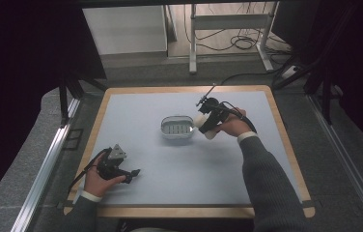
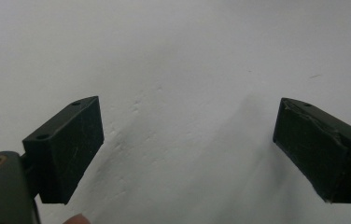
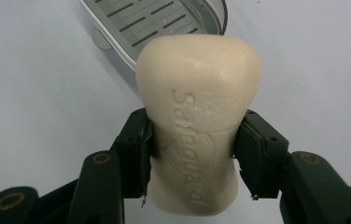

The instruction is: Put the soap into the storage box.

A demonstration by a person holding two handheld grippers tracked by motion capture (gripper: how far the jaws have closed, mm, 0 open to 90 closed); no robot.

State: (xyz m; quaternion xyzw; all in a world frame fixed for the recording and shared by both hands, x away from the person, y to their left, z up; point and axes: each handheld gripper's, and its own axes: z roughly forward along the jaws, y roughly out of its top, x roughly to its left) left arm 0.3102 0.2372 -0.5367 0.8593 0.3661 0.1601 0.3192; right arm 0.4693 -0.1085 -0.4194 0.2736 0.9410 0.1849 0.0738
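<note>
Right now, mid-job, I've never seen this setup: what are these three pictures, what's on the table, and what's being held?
A person holds a two-jaw gripper in each hand. The high view looks down on the table; each gripper view looks along that gripper's own black jaws. The right gripper is clamped on a cream bar of soap, beside a grey slotted soap dish. The left gripper holds nothing, its jaws wide apart over bare tabletop near the table's front left.

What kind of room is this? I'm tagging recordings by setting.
Probably a lab or recording workspace: a table hemmed by dark curtains, metal rails alongside, and loose cables under a desk frame behind.
</note>
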